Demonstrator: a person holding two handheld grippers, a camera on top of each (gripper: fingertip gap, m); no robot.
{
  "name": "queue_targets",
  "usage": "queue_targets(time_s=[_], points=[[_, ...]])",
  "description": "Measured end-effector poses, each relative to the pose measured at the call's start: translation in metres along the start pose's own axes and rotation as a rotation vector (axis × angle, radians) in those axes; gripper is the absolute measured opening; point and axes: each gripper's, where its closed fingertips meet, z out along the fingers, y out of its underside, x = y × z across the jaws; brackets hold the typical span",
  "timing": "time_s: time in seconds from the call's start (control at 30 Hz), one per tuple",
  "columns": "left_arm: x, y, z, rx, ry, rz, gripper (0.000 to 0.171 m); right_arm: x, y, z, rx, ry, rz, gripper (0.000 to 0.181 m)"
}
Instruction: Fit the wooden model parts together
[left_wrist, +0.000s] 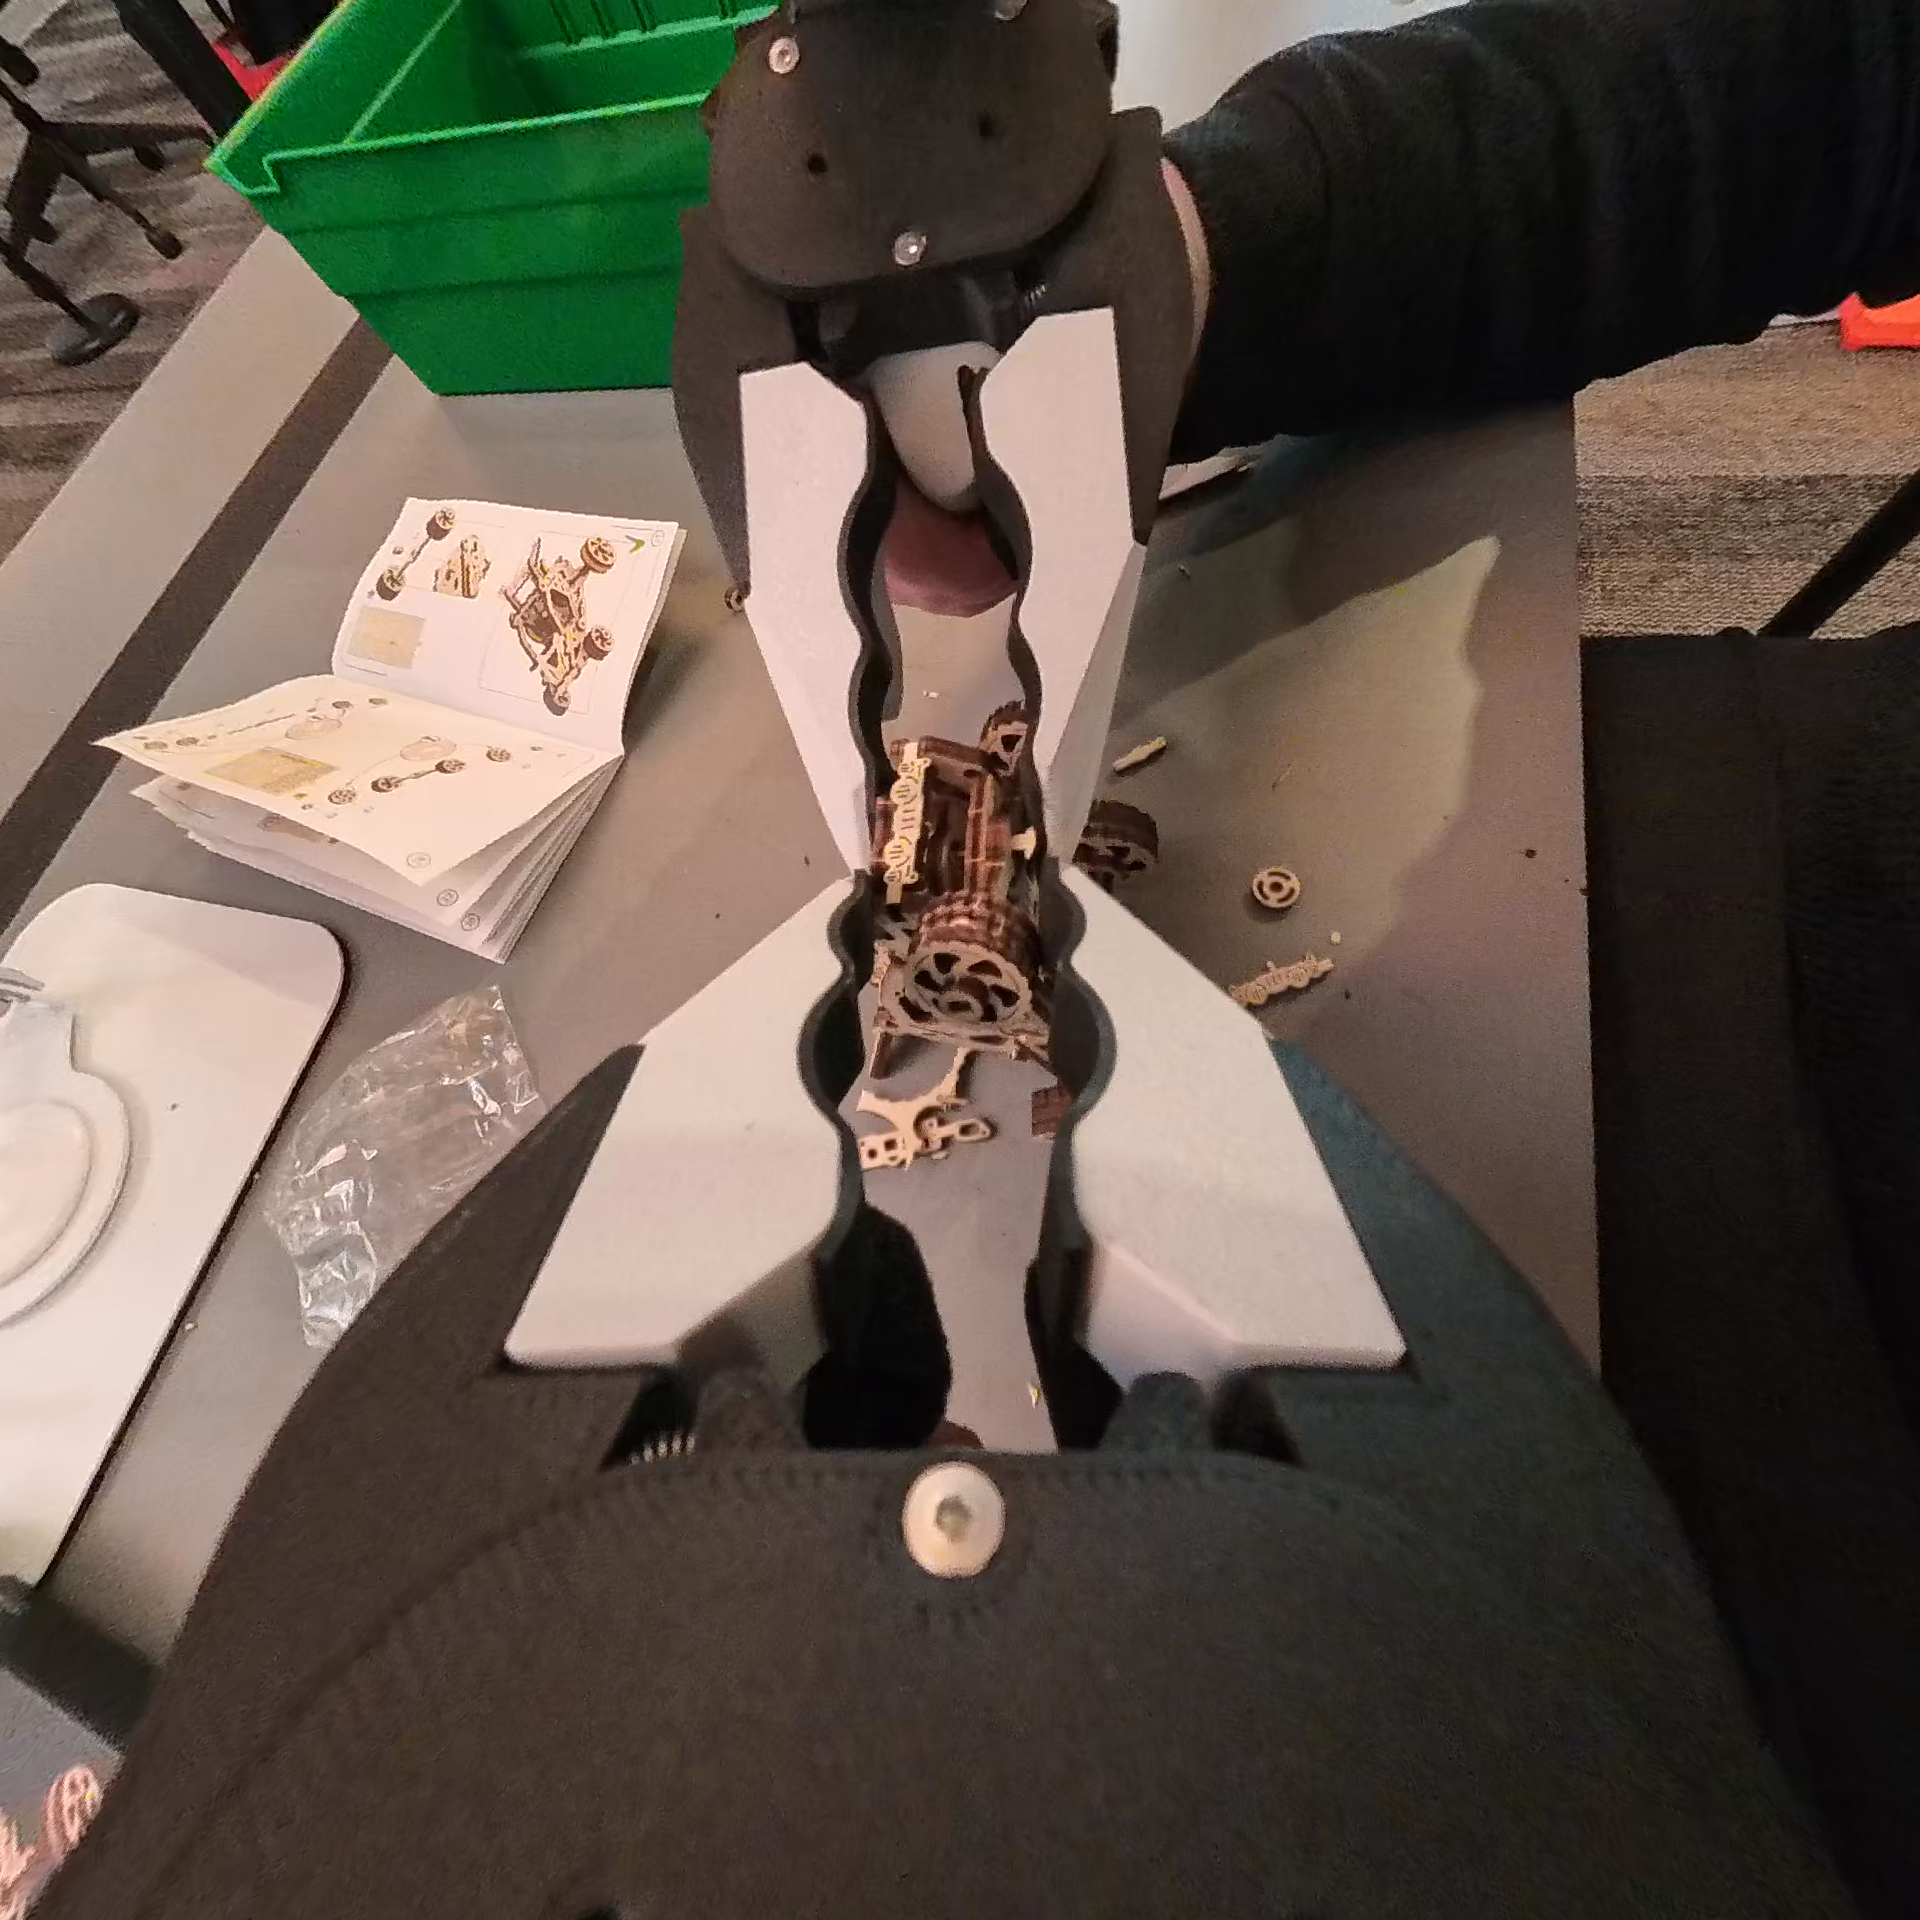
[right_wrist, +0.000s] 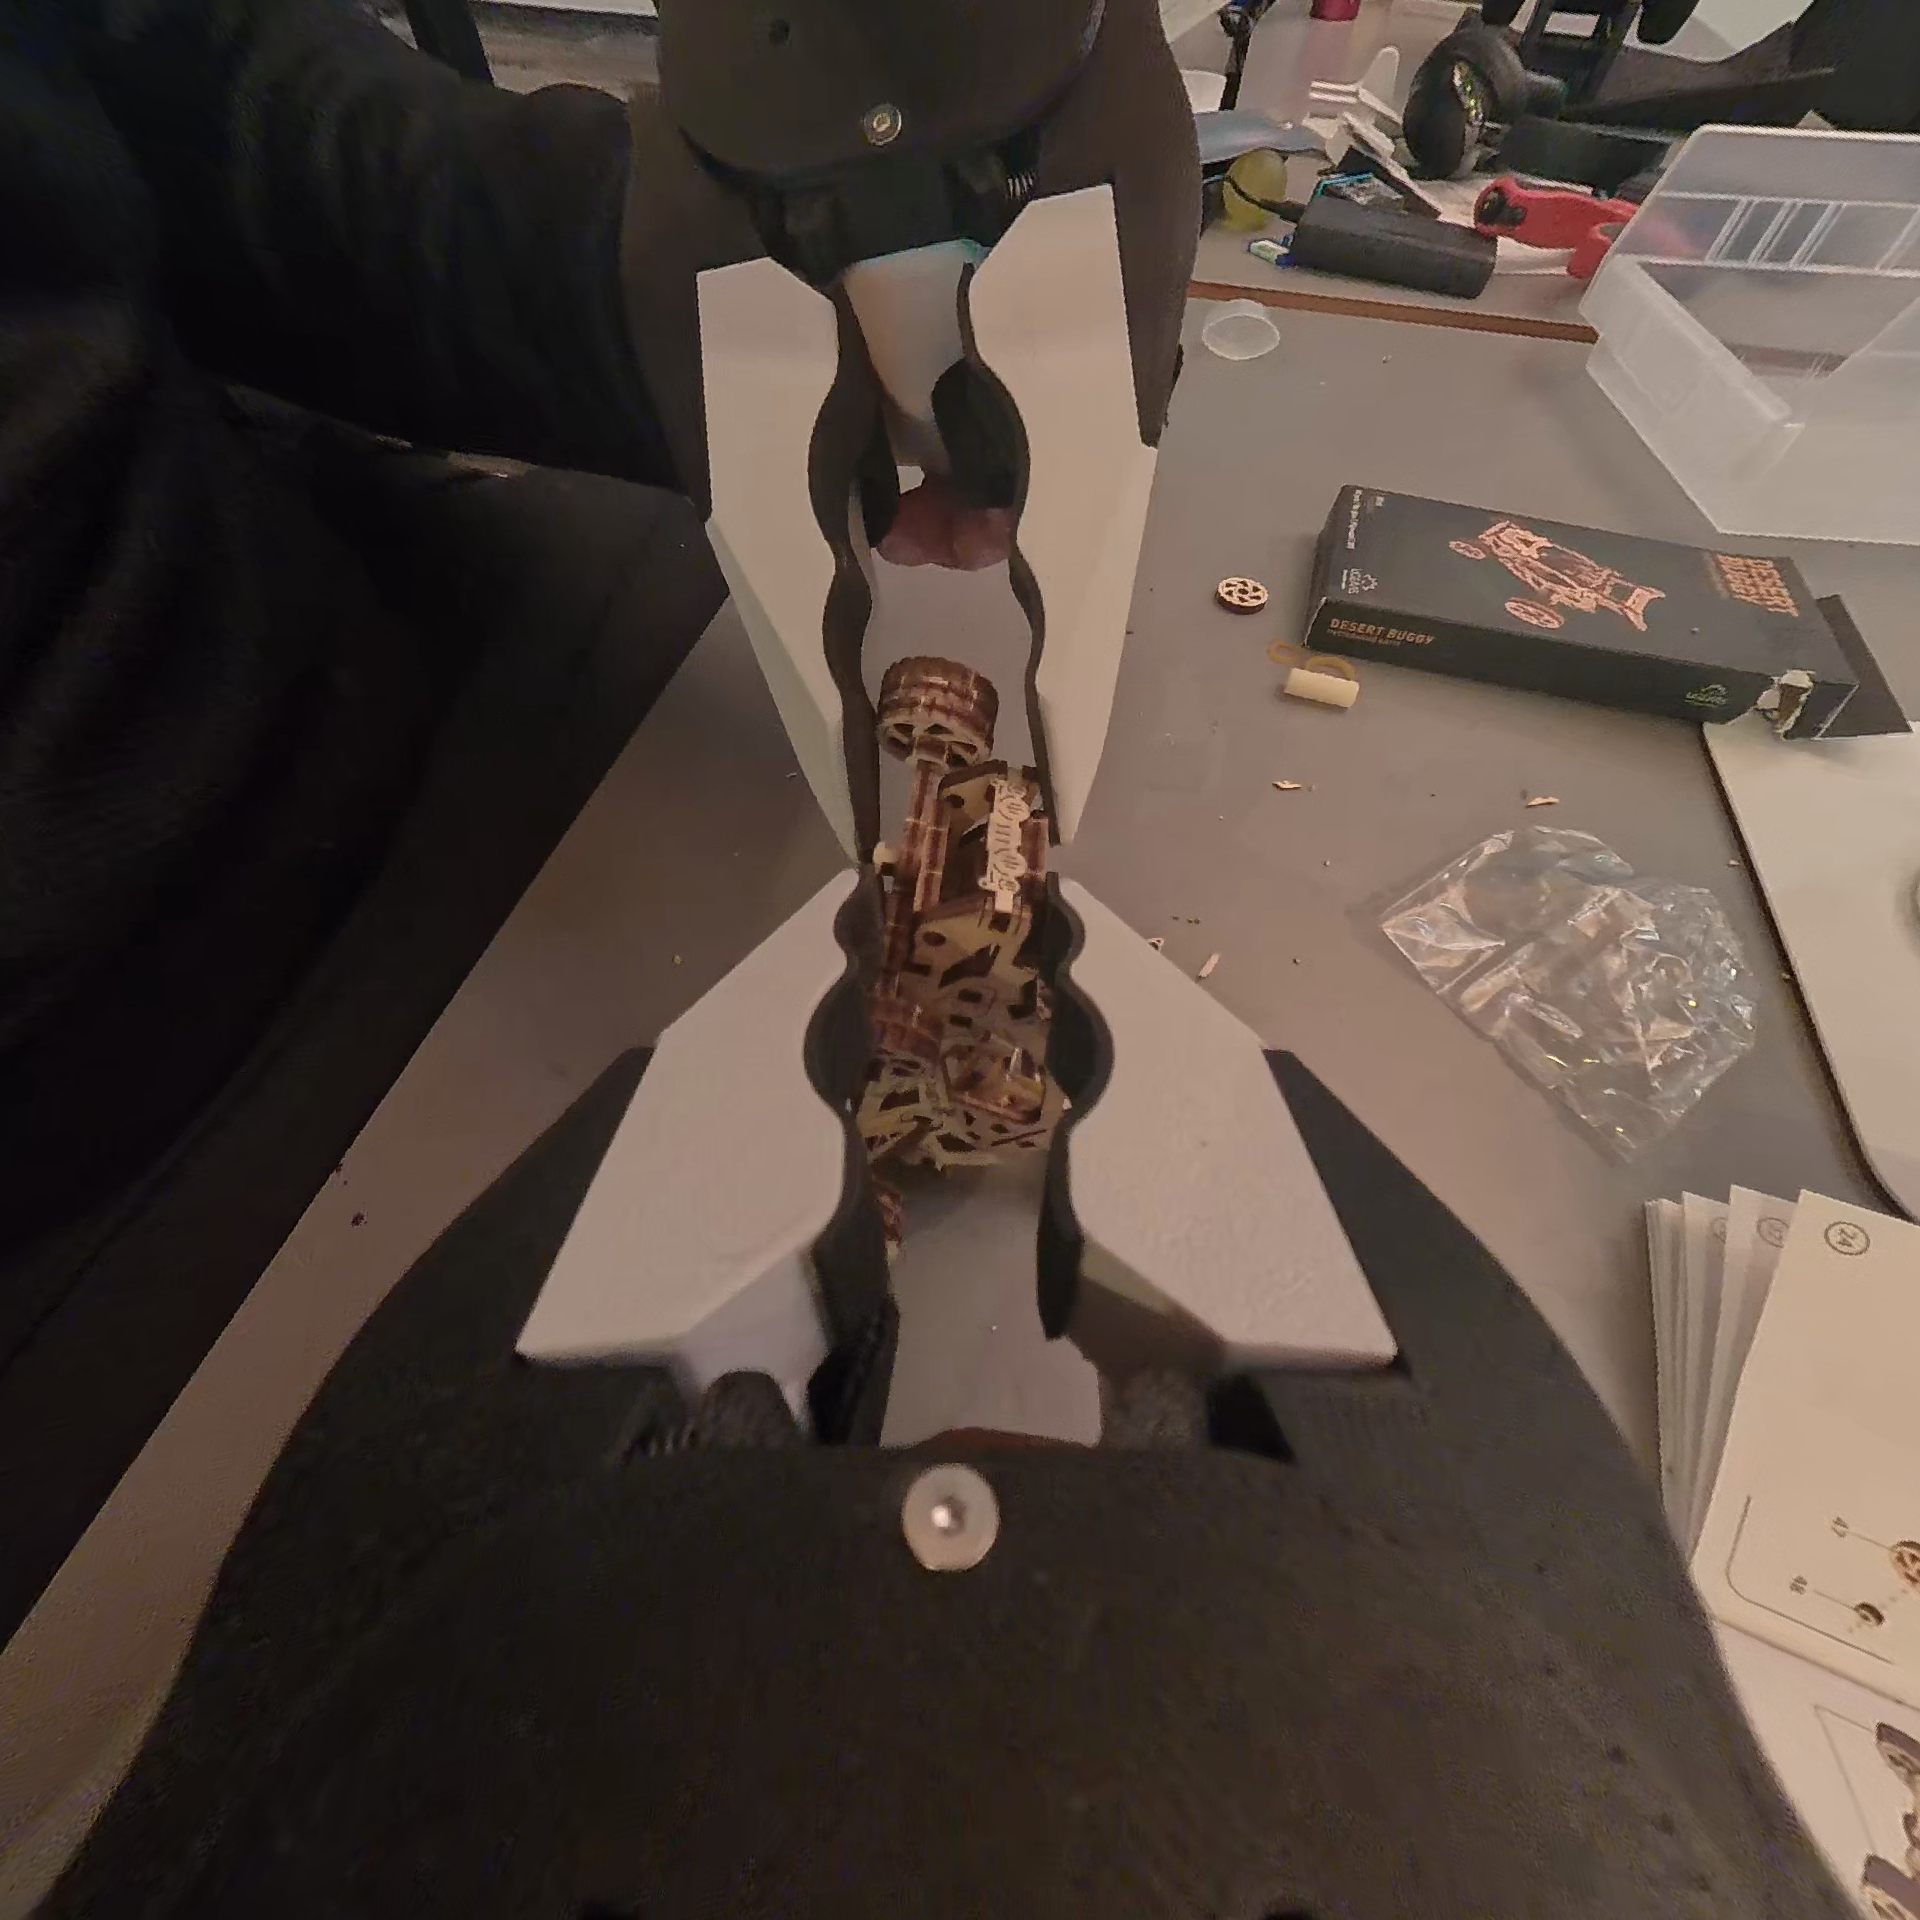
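A partly built dark and pale wooden model (left_wrist: 961, 977) hangs above the grey table (left_wrist: 665, 1039), held between two grippers that face each other tip to tip. My left gripper (left_wrist: 961, 894) comes in from the bottom of the left wrist view, its wavy black pads shut on the model's wheel end. My right gripper (left_wrist: 961, 847) comes from the top and grips the other end. In the right wrist view my right gripper (right_wrist: 956, 888) is shut on the model (right_wrist: 966, 956); the left gripper (right_wrist: 954, 831) holds the far part near a wheel (right_wrist: 935, 717). Loose wooden parts (left_wrist: 914, 1132) lie below.
A green bin (left_wrist: 499, 208), an open booklet (left_wrist: 416, 727), a crumpled plastic bag (left_wrist: 405, 1143) and a white tray (left_wrist: 156, 1143) lie to the left. A small wooden wheel (left_wrist: 1276, 890) lies right. A dark box (right_wrist: 1558, 613) and a clear container (right_wrist: 1766, 312) stand farther off.
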Motion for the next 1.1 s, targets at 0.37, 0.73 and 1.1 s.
queue_targets(time_s=[0.37, 0.73, 1.1], points=[[-0.001, -0.001, 0.001, -0.039, 0.021, -0.036, 0.026, 0.000, 0.001, -0.001, -0.030, 0.023, -0.028, 0.026], [-0.001, -0.001, 0.001, -0.077, 0.008, -0.064, 0.025, 0.000, 0.001, 0.000, -0.056, 0.035, -0.039, 0.024], [-0.006, 0.002, 0.001, -0.089, -0.072, -0.064, 0.028, 0.013, -0.002, -0.011, -0.103, 0.152, -0.023, 0.039]])
